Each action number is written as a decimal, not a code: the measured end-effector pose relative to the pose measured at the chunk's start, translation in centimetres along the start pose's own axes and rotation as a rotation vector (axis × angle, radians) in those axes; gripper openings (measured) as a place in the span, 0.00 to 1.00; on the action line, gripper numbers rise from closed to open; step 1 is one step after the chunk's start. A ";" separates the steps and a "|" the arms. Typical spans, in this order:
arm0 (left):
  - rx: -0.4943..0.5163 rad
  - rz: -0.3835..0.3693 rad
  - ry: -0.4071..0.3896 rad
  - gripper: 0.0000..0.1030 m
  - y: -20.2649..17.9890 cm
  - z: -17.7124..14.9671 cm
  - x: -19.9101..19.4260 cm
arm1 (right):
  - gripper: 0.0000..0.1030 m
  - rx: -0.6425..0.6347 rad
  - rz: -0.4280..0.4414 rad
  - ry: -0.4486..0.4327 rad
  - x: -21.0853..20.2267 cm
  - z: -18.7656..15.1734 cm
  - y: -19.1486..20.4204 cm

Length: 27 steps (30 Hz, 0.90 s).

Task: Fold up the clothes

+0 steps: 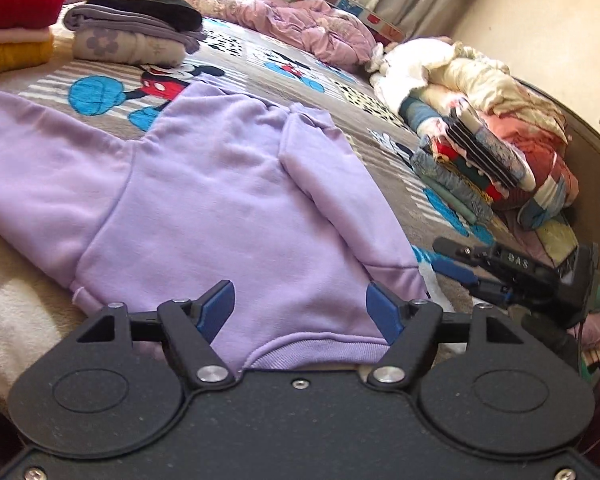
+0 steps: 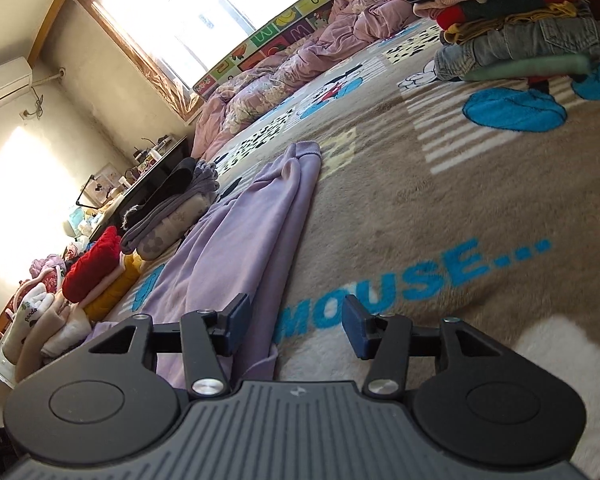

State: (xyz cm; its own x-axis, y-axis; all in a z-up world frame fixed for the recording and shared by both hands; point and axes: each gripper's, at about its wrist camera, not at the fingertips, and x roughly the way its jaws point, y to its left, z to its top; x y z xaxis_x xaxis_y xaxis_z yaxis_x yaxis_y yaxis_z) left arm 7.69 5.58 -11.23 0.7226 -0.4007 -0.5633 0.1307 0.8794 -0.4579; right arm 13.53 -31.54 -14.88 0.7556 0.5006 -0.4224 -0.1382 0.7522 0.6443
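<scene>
**A:** What is shown, and where is the garment?

**B:** A lilac sweatshirt [image 1: 203, 184] is seen spread flat on a bed covered by a brown cartoon-print blanket [image 2: 440, 184]. One sleeve is folded across the body; the other sleeve is stretched out toward the left of the left wrist view. The ribbed hem lies nearest the camera.

**A:** How are the grippers set?

**B:** The left gripper [image 1: 300, 306] is held with its jaws apart above the hem, and no cloth is pinched between its blue pads. The right gripper [image 2: 295, 326] is also parted and nothing is held in it; it is placed just beside the sweatshirt's right edge, over the blanket's blue lettering.

**A:** How might the fabric be expected to handle?

**B:** It is judged to be soft, thick fleece: light, limp and not slippery, so it would sag and drape once lifted. Nothing fragile is seen in it. A firmer hold is likely offered by the ribbed hem or a cuff, where the cloth is doubled, than by the flat middle.

**A:** What else is visible?

**B:** Folded stacks [image 1: 119, 32] are seen beyond the sweatshirt, and a taller mixed pile of clothes [image 1: 480, 160] is seen to the right. A rumpled pink quilt [image 1: 291, 16] is noted at the far edge.
</scene>
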 end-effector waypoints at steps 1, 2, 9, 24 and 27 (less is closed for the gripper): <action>-0.039 0.010 -0.018 0.70 0.8 0.2 -0.5 | 0.51 0.008 0.007 -0.008 -0.5 -0.3 0.2; -0.078 0.016 -0.035 0.70 1.6 0.4 -1.0 | 0.53 0.016 0.014 -0.016 -0.9 -0.7 0.4; -0.315 0.080 -0.151 0.70 7.8 1.3 -3.9 | 0.69 0.129 0.129 -0.065 -2.9 -2.4 1.1; -0.677 0.193 -0.348 0.68 22.0 4.4 -6.7 | 0.69 0.115 0.186 -0.077 -2.6 -3.6 2.9; -0.678 0.202 -0.362 0.66 23.8 6.0 -6.5 | 0.69 0.119 0.184 -0.082 -2.5 -3.6 2.8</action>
State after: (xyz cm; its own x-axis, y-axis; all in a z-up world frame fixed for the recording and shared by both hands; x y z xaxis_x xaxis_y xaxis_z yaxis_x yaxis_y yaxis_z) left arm 10.13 30.64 -14.31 0.8794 -0.0391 -0.4744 -0.3838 0.5314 -0.7552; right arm 8.90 -29.11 -14.32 0.7750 0.5842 -0.2409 -0.2057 0.5937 0.7780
